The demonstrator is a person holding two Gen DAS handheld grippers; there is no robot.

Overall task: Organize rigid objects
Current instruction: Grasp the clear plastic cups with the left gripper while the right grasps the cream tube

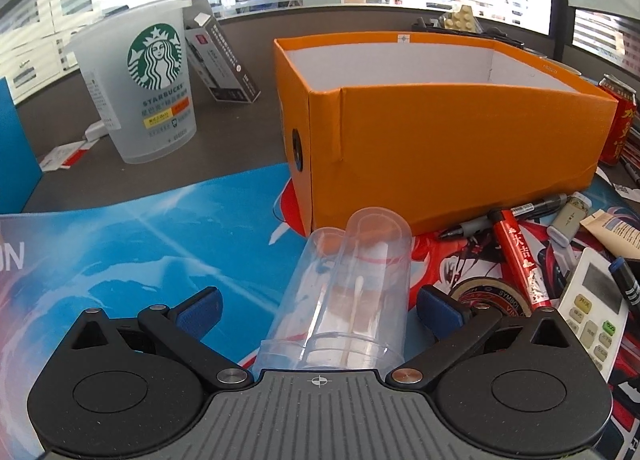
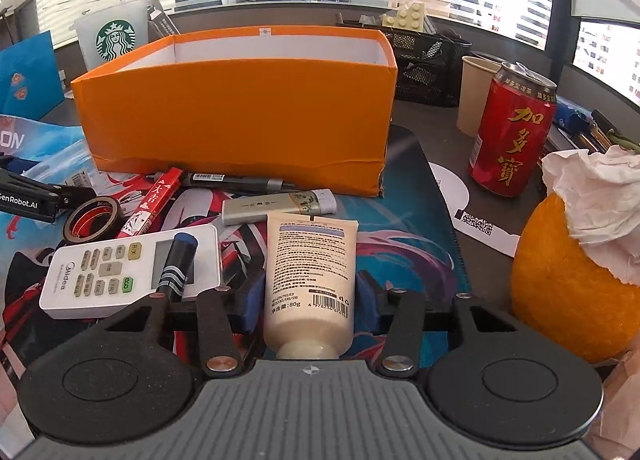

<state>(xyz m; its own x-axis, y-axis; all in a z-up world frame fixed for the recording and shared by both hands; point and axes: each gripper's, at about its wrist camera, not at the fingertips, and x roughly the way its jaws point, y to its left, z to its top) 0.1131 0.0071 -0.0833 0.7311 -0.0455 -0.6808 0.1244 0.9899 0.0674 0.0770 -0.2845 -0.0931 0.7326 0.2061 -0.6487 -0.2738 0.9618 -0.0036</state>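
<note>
An open orange box (image 1: 440, 132) (image 2: 240, 116) stands on the printed mat. A clear plastic cotton-swab container (image 1: 344, 292) lies on its side between the fingers of my left gripper (image 1: 318, 310); the jaws stand wide and the left pad is clear of it. My right gripper (image 2: 308, 302) is shut on a cream tube (image 2: 310, 268) that lies lengthwise, cap toward the camera. In front of the box lie a white remote (image 2: 100, 272) with a blue-capped marker (image 2: 176, 264) on it, a tape roll (image 2: 94, 218), a red pen case (image 2: 154, 200), a black pen (image 2: 232, 180) and a grey stick (image 2: 276, 204).
A Starbucks cup (image 1: 148, 80) and a dark carton (image 1: 224, 60) stand left of the box. To its right are a red can (image 2: 512, 132), a paper cup (image 2: 476, 92), a black mesh basket (image 2: 428, 60) and an orange fruit (image 2: 568, 292) topped with tissue.
</note>
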